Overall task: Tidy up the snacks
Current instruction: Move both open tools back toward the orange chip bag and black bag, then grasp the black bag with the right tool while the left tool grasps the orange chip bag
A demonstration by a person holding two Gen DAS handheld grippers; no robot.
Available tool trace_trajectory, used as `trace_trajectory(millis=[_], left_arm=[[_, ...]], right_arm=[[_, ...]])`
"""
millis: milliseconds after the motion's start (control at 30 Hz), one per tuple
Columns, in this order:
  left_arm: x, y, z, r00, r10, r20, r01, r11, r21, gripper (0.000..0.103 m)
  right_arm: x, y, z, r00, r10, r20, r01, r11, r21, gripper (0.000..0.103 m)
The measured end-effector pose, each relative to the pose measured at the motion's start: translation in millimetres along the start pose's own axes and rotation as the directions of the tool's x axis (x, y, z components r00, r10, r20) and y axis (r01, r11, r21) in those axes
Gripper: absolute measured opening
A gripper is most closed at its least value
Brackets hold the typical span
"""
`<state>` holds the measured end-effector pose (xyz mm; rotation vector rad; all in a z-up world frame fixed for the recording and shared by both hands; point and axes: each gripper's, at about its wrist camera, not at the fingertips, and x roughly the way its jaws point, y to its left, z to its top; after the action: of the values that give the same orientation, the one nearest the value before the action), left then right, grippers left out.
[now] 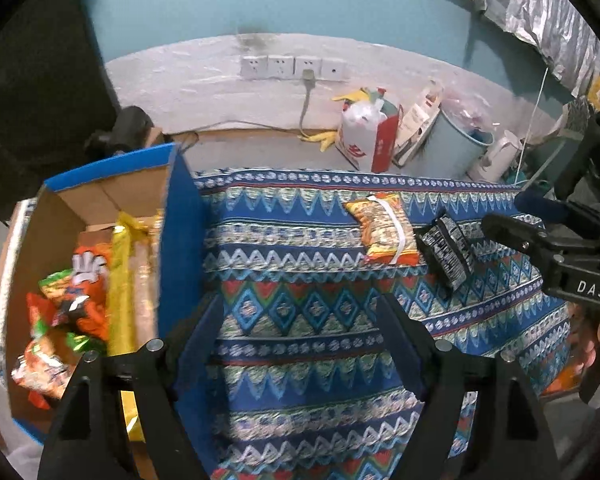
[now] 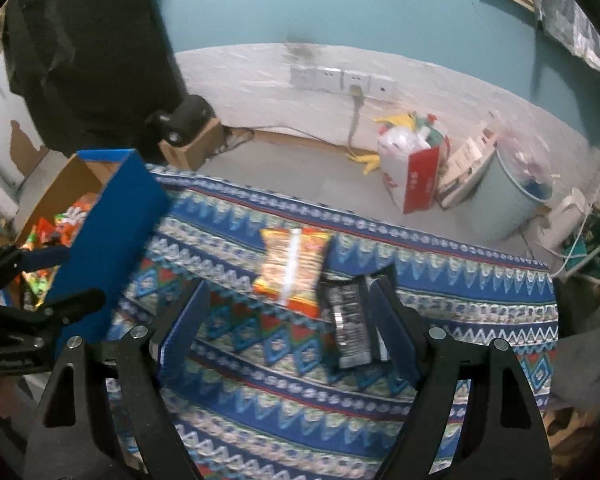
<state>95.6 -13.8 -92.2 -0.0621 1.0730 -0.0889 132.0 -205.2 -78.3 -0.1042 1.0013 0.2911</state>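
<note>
Over the patterned cloth (image 1: 300, 320) both grippers hang spread and empty: the right gripper (image 2: 288, 312) near the black packet (image 2: 350, 326) and orange packet (image 2: 294, 266), the left gripper (image 1: 300, 332) beside the snack-filled cardboard box (image 1: 180, 208).

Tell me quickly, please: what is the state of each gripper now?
Left gripper: open, holding nothing, over the patterned cloth.
Right gripper: open, holding nothing; the black packet lies near its right finger.
</note>
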Motion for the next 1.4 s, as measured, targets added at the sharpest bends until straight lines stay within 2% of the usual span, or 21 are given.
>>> trace_trajectory(millis=[67, 167, 300, 567, 733, 967, 1133, 1233, 1300, 1333, 1400], left_arm=[[12, -6, 7, 1.0, -0.018, -0.017, 0.018, 1.0, 0.006, 0.08], [28, -15, 15, 0.999, -0.009, -0.032, 0.01, 0.999, 0.044, 0.08], [47, -21, 20, 0.999, -0.007, -0.047, 0.01, 0.998, 0.068, 0.08], [86, -35, 18, 0.995, 0.002, -0.102, 0.01, 0.994, 0.112, 0.08], [107, -42, 14, 0.989, -0.009, -0.146, 0.025, 0.994, 0.106, 0.08], [122, -52, 11, 0.985, -0.015, -0.171, 0.036, 0.992, 0.124, 0.08], [125, -57, 14, 0.985, -0.017, -0.174, 0.039, 0.992, 0.123, 0.08], [127, -60, 17, 0.983, -0.026, -0.179, 0.048, 0.992, 0.119, 0.08], [127, -62, 20, 0.983, -0.033, -0.182, 0.054, 0.992, 0.11, 0.08], [128, -63, 22, 0.983, -0.036, -0.181, 0.056, 0.993, 0.105, 0.08], [128, -63, 26, 0.985, -0.041, -0.169, 0.057, 0.995, 0.086, 0.081]], right_arm=[[7, -15, 3, 1.0, 0.005, -0.021, -0.005, 1.0, 0.013, 0.081], [20, -33, 9, 0.999, -0.013, -0.048, 0.013, 1.0, 0.001, 0.081], [47, -49, 5, 0.994, 0.003, -0.106, -0.002, 1.0, 0.008, 0.081], [97, -60, -19, 0.981, 0.009, -0.195, -0.006, 1.0, 0.013, 0.081], [117, -64, -29, 0.973, 0.005, -0.23, 0.001, 1.0, 0.028, 0.081], [131, -64, -39, 0.967, -0.041, -0.25, 0.039, 0.999, -0.013, 0.081], [135, -75, -37, 0.967, -0.055, -0.249, 0.063, 0.998, 0.022, 0.081], [142, -78, -42, 0.959, -0.052, -0.277, 0.062, 0.998, 0.028, 0.081], [142, -78, -43, 0.963, -0.061, -0.263, 0.07, 0.997, 0.024, 0.081], [142, -79, -43, 0.963, -0.054, -0.263, 0.065, 0.997, 0.033, 0.08], [138, -82, -42, 0.966, -0.052, -0.254, 0.065, 0.997, 0.043, 0.061]])
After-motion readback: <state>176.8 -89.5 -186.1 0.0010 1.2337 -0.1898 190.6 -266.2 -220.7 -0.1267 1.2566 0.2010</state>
